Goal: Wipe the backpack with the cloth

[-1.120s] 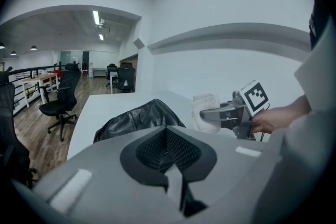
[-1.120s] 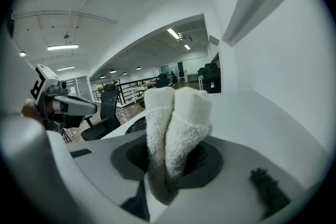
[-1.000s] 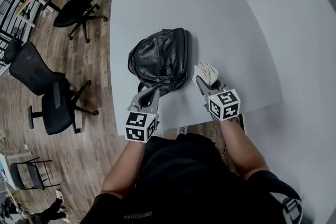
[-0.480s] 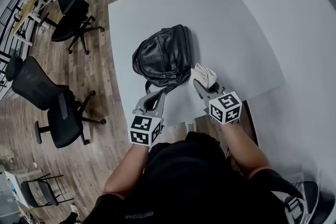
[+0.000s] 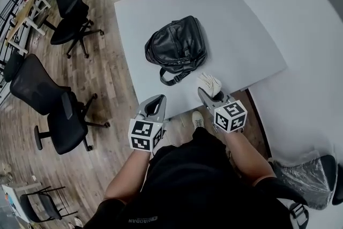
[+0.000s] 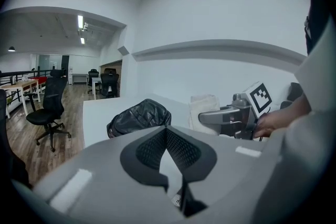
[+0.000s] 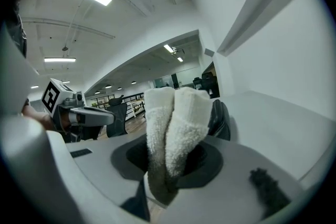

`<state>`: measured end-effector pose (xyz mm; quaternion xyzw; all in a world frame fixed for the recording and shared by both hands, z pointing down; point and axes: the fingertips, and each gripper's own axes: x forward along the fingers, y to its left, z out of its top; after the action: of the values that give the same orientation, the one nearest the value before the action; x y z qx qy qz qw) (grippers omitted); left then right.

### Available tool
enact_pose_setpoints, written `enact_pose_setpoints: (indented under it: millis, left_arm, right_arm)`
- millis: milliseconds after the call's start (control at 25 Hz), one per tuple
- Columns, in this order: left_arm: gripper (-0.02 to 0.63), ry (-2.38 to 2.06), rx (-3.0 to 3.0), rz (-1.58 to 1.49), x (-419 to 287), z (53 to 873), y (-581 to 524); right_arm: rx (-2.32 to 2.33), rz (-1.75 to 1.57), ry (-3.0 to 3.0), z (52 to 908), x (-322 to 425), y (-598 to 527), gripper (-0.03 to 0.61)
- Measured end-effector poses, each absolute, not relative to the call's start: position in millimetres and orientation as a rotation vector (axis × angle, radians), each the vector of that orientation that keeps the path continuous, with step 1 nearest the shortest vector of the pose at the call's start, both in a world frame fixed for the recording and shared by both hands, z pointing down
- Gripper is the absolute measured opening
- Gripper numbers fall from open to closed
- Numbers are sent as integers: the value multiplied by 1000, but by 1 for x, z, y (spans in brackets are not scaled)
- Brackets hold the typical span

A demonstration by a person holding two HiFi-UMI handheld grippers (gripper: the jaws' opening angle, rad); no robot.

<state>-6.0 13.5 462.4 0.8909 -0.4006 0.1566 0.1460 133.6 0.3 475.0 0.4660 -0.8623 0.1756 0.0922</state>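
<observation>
Grippers sit nearest us, both held back at the near edge of the white table (image 5: 236,24). We judge this a pause before a wiping pass. The left gripper (image 5: 155,101) hangs over the wooden floor (image 5: 115,88) just off that edge, its jaws brought together on nothing. It's probably idle, or ready to steady the bag. The right gripper (image 5: 210,95) is clamped on a folded white terry cloth (image 5: 209,83), which stands up out of the jaws as a doubled wad. That leaves a soft face leading, which would suit wiping.

Further in, the black leather backpack (image 5: 177,46) lies flat on the table, nearer the left edge than the right. It's well apart from the cloth, and its strap loop trails toward the near edge. Lying flat, its broad panel faces up for the cloth.

Hard to read: in the right gripper view the cloth (image 7: 176,118) covers most of the backpack, leaving only a dark sliver. We can't see the bag's underside or far side. The person's body blocks the floor below us. Black office chairs (image 5: 59,110) stand far left, partly cropped.
</observation>
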Motion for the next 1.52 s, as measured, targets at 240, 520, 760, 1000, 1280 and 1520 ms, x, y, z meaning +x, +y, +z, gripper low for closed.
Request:
enact_pose_setpoints:
  millis: [240,520,760,1000,1280,1520]
  left_arm:
    - [6,-1139,2581,405,-37,466,51]
    - [6,-1136,2556,363,-54,460,83]
    - [6,-1178,2520,335,-57,449,91]
    - [6,-1246,2506,338,-45,443,87]
    - [6,-1365,2418,279,-5,445,93]
    - [6,-1341,2445,331,36,440,102]
  right_arm:
    - [1392,535,-2547,480,95,45,107]
    - [1322,534,-2556,465,61,79,107]
    - [1204,494,-2579,446,49,90,107]
    - [1111,471,-2614,434,63,85,107]
    - [981,393,-2617,434,114,104,106]
    - [956,442,-2617,446,146,116,104]
